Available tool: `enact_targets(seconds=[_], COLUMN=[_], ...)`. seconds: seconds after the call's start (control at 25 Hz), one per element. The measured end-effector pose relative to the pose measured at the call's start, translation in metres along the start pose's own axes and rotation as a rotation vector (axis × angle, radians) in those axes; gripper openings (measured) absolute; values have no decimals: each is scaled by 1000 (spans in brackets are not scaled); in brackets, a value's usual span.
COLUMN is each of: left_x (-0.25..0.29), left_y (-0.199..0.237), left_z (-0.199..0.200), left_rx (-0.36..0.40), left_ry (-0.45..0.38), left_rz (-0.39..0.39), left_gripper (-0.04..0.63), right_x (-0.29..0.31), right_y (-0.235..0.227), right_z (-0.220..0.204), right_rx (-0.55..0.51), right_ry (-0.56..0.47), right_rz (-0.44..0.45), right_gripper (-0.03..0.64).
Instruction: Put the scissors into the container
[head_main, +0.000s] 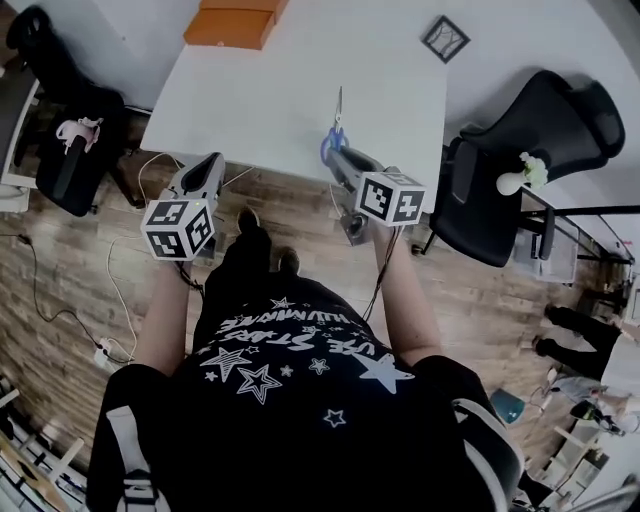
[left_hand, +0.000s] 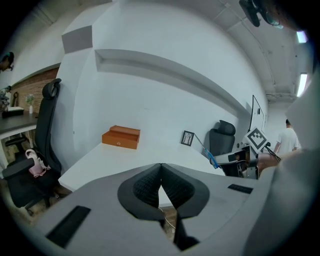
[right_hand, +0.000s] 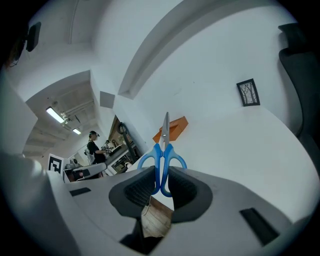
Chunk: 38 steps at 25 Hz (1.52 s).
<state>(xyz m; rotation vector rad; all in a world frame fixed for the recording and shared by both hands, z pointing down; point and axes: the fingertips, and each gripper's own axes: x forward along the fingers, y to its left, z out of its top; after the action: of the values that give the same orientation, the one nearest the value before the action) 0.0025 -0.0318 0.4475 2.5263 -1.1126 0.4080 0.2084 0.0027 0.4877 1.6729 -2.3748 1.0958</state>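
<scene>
I count one table (head_main: 290, 95). At it there is one pair of scissors (head_main: 338, 108), one orange box (head_main: 235, 22) on its far edge, and one small framed picture (head_main: 445, 38) near its far right corner. There are two black chairs, a chair (head_main: 65, 110) left of the table and a chair (head_main: 520, 160) right of it. I hold two tools, my left gripper (head_main: 212, 162) and my right gripper (head_main: 338, 152). Well off the table's right are perhaps two people (head_main: 570, 325), too small for me to be sure.

Everything was bright and evenly lit, mostly from long ceiling tube lights (right_hand: 56, 115) at 9 o'clock in the right gripper view. The white rectangular table (head_main: 290, 100) looked washed out, barely any shadows. Both gripper views bent hard with black corners.
</scene>
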Motion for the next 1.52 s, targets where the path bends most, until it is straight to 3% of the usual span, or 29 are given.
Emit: enact_targets(seconds=[0.36,0.92,1.52], left_x=[26,163,237], left_y=[65,186,295], left_z=[19,110,172], left_rx=[-53,-61,-78], left_ry=[-23,-35,-50], left_rz=[33,17,20], left_gripper=[15,15,15], right_x=[55,210,354], right_y=[4,-34,-31], right_z=[28,145,232], right_rx=[-60,-112,-447], right_ry=[40,85,262], right_rz=[-3,-25,-18], right_gripper=[100,100,100])
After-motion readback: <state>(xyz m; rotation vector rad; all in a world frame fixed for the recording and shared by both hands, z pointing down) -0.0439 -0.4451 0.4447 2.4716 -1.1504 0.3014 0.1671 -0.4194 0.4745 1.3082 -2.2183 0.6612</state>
